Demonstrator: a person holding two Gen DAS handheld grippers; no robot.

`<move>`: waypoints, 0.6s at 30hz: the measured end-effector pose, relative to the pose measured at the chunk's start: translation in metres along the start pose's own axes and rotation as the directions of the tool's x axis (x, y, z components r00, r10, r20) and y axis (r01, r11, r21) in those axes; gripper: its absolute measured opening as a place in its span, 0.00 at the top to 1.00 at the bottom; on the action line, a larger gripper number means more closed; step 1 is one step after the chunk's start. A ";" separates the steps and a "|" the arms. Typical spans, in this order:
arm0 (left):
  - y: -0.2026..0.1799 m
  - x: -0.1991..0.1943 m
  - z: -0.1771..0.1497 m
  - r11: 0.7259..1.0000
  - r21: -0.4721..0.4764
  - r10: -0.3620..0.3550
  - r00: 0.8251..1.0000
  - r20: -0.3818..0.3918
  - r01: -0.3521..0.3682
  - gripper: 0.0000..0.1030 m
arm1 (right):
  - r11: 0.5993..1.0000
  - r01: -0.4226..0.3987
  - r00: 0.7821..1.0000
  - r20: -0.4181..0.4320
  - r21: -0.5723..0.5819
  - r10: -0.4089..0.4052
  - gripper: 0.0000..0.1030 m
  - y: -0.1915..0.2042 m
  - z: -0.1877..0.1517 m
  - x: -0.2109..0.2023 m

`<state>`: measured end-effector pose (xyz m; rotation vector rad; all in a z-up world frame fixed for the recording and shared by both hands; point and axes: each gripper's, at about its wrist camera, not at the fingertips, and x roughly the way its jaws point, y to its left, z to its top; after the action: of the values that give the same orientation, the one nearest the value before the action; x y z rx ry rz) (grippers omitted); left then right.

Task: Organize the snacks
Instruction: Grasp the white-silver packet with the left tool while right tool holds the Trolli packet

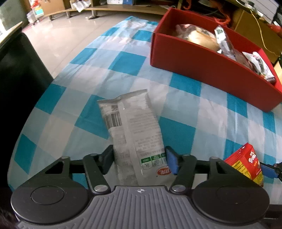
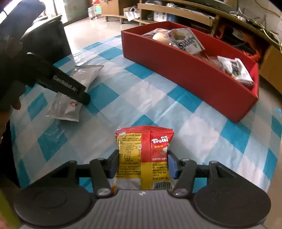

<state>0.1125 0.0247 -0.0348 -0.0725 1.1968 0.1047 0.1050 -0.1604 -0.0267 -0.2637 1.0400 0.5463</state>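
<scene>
My left gripper (image 1: 139,158) is shut on a silver-white snack packet (image 1: 134,126), its far end over the blue-and-white checked cloth (image 1: 185,112). The same packet (image 2: 82,75) and the left gripper's black finger (image 2: 68,86) show at the left of the right wrist view. My right gripper (image 2: 142,162) is shut on a red-and-yellow Trolli packet (image 2: 144,155), held just above the cloth; that packet also shows at the lower right of the left wrist view (image 1: 245,165). A red box (image 1: 202,68) with several snacks inside stands at the far right (image 2: 185,70).
A black chair or bin (image 1: 19,82) stands off the table's left edge. Wooden shelves (image 2: 176,14) with clutter line the far wall. Bare tiled floor (image 1: 67,35) lies beyond the table's far edge. Open checked cloth (image 2: 158,105) lies between the grippers and the red box.
</scene>
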 end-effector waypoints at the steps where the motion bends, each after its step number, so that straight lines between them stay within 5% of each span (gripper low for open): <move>1: -0.001 -0.001 -0.001 1.000 0.006 -0.006 1.000 -0.002 0.006 0.38 | 1.000 -0.002 1.000 0.002 0.020 0.002 0.48 -0.002 0.000 -0.001; 18: -0.022 -0.019 -0.002 0.997 0.069 -0.040 0.998 0.043 0.037 0.49 | 0.988 -0.006 0.996 0.092 0.157 -0.008 0.49 -0.027 0.005 -0.019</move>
<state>0.1061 0.0018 -0.0176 -0.0335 1.1528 0.0313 0.1159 -0.1870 -0.0087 -0.0991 0.9873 0.4687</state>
